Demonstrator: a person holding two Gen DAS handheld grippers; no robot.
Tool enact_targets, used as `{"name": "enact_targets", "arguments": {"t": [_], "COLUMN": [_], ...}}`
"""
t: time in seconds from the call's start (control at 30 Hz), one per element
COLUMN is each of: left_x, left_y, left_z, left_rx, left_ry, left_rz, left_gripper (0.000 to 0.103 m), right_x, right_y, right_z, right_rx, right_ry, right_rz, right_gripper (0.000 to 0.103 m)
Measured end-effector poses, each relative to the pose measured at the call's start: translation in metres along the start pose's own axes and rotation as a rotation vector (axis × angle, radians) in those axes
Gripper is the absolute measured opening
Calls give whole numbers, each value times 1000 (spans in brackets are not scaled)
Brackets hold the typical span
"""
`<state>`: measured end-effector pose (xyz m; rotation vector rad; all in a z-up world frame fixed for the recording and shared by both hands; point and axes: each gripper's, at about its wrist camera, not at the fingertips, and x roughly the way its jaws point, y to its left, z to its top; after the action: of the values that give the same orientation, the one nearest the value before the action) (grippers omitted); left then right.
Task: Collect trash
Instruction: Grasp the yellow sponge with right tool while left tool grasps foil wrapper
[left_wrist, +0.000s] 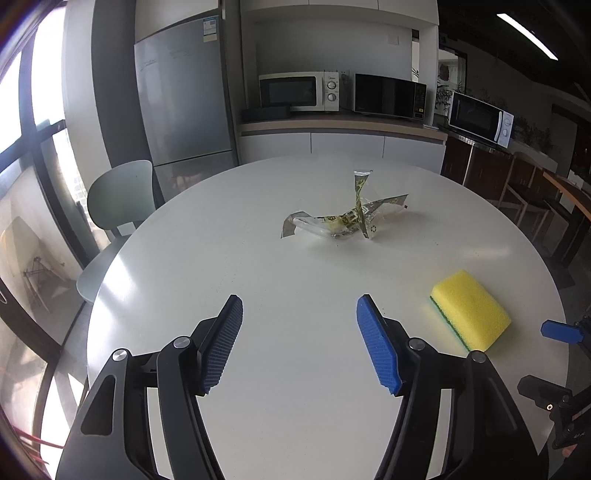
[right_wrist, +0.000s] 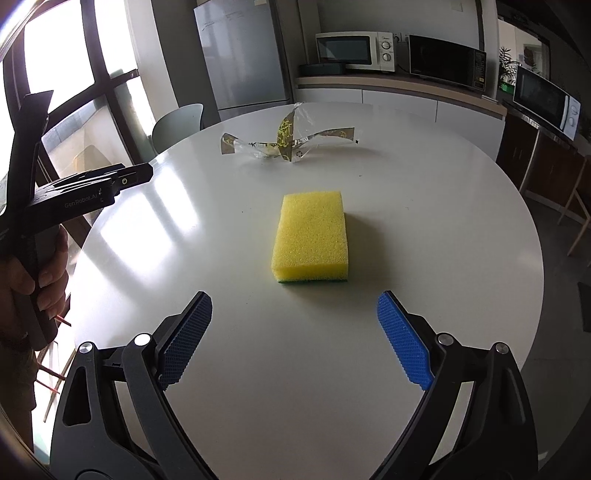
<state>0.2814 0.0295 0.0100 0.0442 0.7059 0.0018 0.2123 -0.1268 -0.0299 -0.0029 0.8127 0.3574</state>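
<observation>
Left wrist view: left gripper (left_wrist: 299, 341) jaws apart, empty, over near edge of round white tabletop (left_wrist: 207, 266); crumpled clear plastic wrapper with yellow print (left_wrist: 343, 218) toward far edge; yellow foam sponge with green base (left_wrist: 471, 310) near right edge. Right gripper (right_wrist: 293, 338) jaws wide, empty, just short of sponge

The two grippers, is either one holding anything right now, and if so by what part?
Nothing is held. The left gripper and right gripper are both open over the table, short of the wrapper and sponge.
</observation>
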Motion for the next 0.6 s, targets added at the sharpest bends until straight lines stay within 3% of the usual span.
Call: {"name": "enact_targets", "arguments": {"t": [0.13, 0.3, 0.6], "left_x": [30, 58, 110], "left_y": [8, 19, 29], "left_z": [18, 29, 47], "left_rx": [-6, -64, -64], "left_ry": [37, 81, 129], "left_rz": [16, -34, -27], "left_gripper": [64, 64, 65], "right_x": [16, 34, 60], "right_y": [-3, -5, -7], "right_z": [10, 17, 26], "right_rx": [1, -3, -18], "right_ry": [27, 56, 104], "right_rz": [2, 5, -15], "right_gripper": [87, 87, 86]}}
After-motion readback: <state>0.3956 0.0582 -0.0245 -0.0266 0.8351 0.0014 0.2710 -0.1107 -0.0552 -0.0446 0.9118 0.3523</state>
